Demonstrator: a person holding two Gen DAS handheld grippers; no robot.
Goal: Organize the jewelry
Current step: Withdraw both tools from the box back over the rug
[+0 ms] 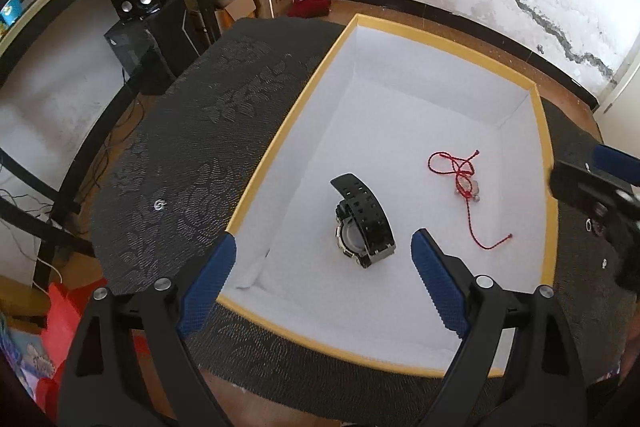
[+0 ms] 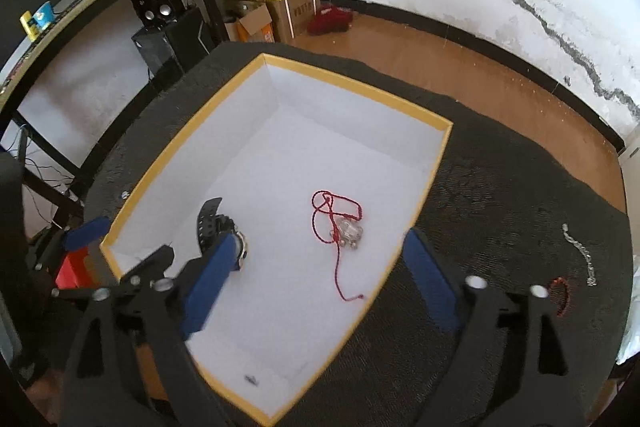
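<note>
Left hand-held gripper point(image 1: 324, 247) hangs spread over the box's point(image 1: 256, 169) near edge; the right hand-held gripper point(image 2: 318, 247) is spread too. Inside lie the black watch point(image 1: 362, 223) and, farther, a red cord necklace point(image 1: 460, 179).

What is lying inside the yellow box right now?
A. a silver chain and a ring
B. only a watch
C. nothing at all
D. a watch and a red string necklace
D: the watch and the red string necklace both lie on the white floor of the box, apart from each other.
</note>
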